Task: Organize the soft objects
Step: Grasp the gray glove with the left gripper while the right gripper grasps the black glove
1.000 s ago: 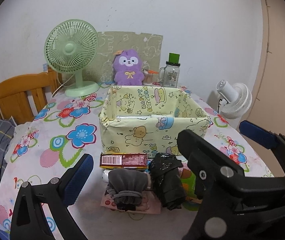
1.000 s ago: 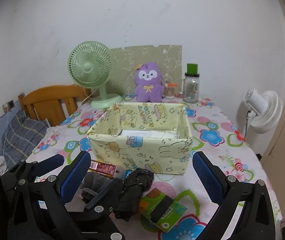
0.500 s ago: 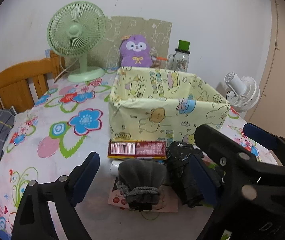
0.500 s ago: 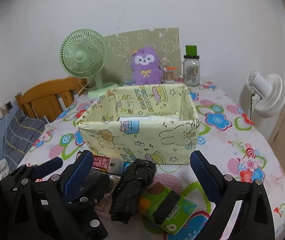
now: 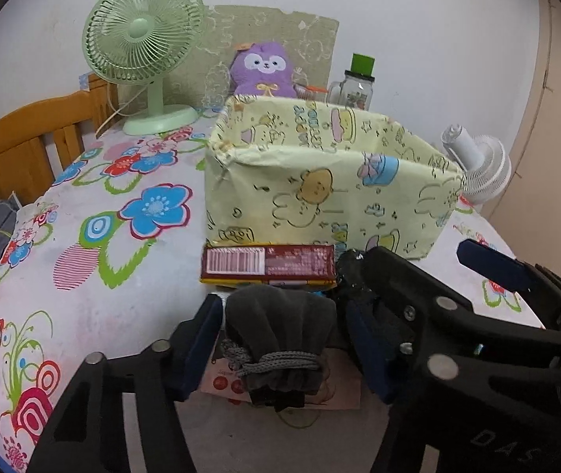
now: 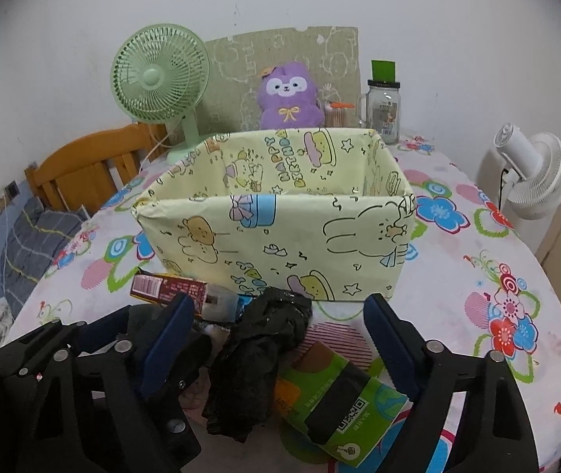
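A grey drawstring pouch [image 5: 280, 339] lies on the flowered table in front of the yellow cartoon-print box [image 5: 331, 193]. My left gripper [image 5: 280, 349] is low around it, one blue pad on each side, still open. A crumpled black bag [image 6: 259, 358] lies to the pouch's right, with a green tissue pack [image 6: 339, 402] beside it. My right gripper [image 6: 276, 349] is open around the black bag and tissue pack, a little above them. The box [image 6: 280, 228] stands just behind.
A dark red snack packet [image 5: 268, 266] lies against the box front. A green fan [image 5: 142, 51], a purple plush [image 5: 264, 69] and a glass jar [image 5: 355, 86] stand at the back. A white fan [image 6: 532, 173] and a wooden headboard [image 5: 20, 149] flank the table.
Both grippers have moved down and forward toward the table. My left gripper's pads now straddle the grey pouch and have narrowed around it.
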`<action>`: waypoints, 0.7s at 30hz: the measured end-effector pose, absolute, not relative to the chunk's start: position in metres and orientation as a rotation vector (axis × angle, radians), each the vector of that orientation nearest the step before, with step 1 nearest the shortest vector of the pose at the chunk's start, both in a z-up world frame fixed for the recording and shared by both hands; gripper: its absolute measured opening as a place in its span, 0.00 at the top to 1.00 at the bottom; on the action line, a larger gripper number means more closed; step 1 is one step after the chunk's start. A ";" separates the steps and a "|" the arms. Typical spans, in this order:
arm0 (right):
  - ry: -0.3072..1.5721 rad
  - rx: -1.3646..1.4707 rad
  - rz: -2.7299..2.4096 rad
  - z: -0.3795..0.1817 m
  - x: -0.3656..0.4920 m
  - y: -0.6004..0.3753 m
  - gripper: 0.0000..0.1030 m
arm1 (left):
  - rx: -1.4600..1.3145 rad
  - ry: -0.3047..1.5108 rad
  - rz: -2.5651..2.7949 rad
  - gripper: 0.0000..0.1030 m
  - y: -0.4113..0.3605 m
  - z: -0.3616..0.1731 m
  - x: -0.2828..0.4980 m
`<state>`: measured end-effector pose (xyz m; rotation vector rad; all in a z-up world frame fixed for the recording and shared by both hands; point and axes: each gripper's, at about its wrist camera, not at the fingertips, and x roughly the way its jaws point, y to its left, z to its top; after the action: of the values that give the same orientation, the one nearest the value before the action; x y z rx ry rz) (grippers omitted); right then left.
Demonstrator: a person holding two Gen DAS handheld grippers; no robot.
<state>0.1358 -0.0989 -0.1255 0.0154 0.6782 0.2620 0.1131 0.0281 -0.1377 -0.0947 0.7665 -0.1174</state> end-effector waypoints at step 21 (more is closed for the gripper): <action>0.804 -0.007 0.297 -0.149 0.153 -0.085 0.71 | -0.066 0.802 -0.135 0.55 0.021 -0.152 0.117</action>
<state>0.1534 -0.0853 -0.1486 -0.0074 0.8040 0.2967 0.1172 0.0207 -0.1518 -0.0659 0.8019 -0.1353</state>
